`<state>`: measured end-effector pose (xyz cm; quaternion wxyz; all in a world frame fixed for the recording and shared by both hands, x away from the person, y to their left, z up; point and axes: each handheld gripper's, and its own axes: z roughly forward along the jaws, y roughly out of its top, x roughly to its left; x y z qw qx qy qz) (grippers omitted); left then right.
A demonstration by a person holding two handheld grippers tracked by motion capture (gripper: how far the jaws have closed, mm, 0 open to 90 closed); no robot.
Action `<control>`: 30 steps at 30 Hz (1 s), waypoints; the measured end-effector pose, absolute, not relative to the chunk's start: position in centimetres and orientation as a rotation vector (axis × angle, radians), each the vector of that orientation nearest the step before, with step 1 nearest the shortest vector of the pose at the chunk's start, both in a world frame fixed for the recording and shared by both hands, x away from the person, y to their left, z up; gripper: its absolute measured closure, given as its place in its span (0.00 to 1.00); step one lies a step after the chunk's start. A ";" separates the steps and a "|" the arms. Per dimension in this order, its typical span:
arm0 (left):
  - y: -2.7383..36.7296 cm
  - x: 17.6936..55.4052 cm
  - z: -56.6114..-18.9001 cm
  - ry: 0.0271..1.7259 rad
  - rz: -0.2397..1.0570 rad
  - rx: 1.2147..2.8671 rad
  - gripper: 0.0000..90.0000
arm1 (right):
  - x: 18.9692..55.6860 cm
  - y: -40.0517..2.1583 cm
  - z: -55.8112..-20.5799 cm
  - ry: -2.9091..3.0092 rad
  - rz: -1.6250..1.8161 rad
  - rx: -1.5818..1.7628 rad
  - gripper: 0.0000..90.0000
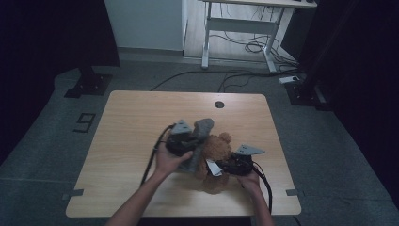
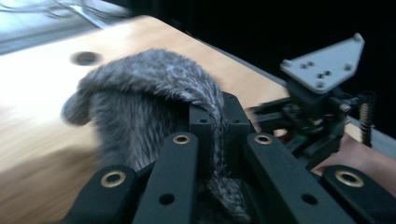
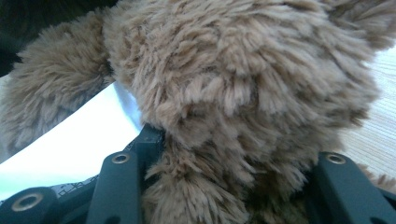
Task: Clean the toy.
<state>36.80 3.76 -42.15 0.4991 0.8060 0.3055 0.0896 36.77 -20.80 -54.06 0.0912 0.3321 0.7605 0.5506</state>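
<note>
I have the left tongs (image 1: pixel 190 141) just left of the middle of the high view, and they are pinched tight on a grey furry cloth (image 1: pixel 200 141). In the left gripper view that cloth (image 2: pixel 154 93) humps up over the jaw tips and a strip of it runs down between the two jaws (blurred, but the fur is plain enough).

The right tongs (image 1: pixel 226 165) sit a little lower and to the right in the high view, clamped on a brown teddy bear (image 1: pixel 217 150) that rests on the desk (image 1: pixel 141 122) at centre frame. In the right gripper view the bear's fur (image 3: pixel 243 102) bulges between the jaws, which stand partway apart around it. A white tag (image 3: pixel 79 144) hangs at the lower left there, touching the bear.

The grey cloth touches the bear's left side.
</note>
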 end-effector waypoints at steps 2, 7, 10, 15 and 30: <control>1.2 37.0 -43.1 0.718 0.184 1.986 0.95 | 36.8 -20.8 -54.1 2.263 1.635 0.985 0.53; -1.6 37.5 -45.8 0.731 0.164 2.061 0.95 | 36.7 -20.8 -54.0 2.264 1.631 0.989 0.53; -0.5 37.8 -46.2 0.760 0.123 2.020 0.95 | 36.7 -20.8 -54.1 2.268 1.630 0.992 0.53; 3.0 37.7 -45.6 0.817 0.197 1.987 0.95 | 36.8 -20.8 -54.1 2.265 1.631 0.994 0.53; 16.1 37.8 -45.0 1.060 0.388 1.883 0.95 | 36.7 -20.9 -54.1 2.269 1.631 0.990 0.53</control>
